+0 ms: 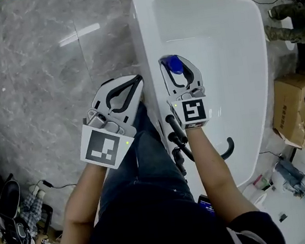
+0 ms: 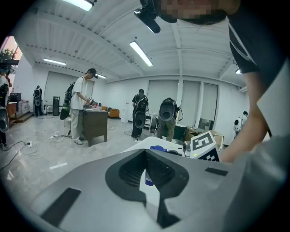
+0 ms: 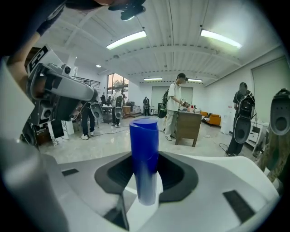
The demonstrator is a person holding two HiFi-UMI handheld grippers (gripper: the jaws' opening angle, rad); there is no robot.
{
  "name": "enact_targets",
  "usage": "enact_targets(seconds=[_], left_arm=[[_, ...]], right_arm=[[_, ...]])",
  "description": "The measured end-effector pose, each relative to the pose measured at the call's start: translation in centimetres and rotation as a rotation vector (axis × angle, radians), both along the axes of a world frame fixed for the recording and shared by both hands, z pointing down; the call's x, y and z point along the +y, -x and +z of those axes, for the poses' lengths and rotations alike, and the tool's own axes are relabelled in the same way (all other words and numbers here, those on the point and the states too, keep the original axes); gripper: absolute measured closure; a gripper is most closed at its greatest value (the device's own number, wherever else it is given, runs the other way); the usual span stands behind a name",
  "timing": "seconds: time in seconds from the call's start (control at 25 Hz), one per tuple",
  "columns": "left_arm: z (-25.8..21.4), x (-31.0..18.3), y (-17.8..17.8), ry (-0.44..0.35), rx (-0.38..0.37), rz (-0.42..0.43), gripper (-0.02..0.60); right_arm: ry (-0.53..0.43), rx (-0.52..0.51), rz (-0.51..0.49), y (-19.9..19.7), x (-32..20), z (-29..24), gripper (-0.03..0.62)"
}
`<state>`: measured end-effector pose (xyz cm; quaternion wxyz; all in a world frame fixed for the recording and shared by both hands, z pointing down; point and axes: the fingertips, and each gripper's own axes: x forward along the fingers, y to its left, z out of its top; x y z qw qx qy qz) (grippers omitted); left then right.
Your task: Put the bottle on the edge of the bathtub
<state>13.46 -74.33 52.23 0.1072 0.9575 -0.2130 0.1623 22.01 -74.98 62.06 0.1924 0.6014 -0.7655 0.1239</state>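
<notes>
The right forearm (image 1: 211,164) is reaching out over the bathtub (image 1: 144,36). The left forearm (image 1: 87,194) is extending beside it over the floor (image 1: 35,78).

**Position of the bottle**
- The bottle (image 1: 174,64) is sitting in the right tongs (image 1: 178,69), just inside the left rim (image 1: 149,91) of the bathtub.
- It is hanging over the inner slope of the basin, not over the flat of the rim.
- Its long axis is standing upright, with the cap facing up toward the head camera.
- The views are not showing whether its base is touching the tub.

**Relation governing the next move**
- The rim is lying to the left of the bottle, between the two tongs.
- By judgement, the placement is calling for a short shift to the left and then a lowering, with the bottle kept vertical.
- The right tongs is the nearer one and is already carrying the load.

**State of the tongs**
- Right tongs (image 3: 145,181): the jaws are standing partly apart and clamping the blue bottle (image 3: 144,149) on both sides, well below the cap.
- Left tongs (image 1: 131,85): it is hovering just outside the rim. Its jaws (image 2: 146,174) are meeting at the tips and are holding nothing.
</notes>
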Motion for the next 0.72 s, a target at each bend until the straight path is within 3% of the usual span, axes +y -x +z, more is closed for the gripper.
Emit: enact_targets(seconds=[0.4,0.72], left_arm=[[4.8,-0.8,-1.9,0.042,-0.05,0.046,0.558],[5.4,-0.9,-2.2,0.067,-0.063,0.049,0.558]], right_arm=[[0.105,-0.01,-0.003,-0.7,-1.6,7.2,0.427],[0.126,-0.023,0.007,-1.0,-2.1,8.8,0.427]])
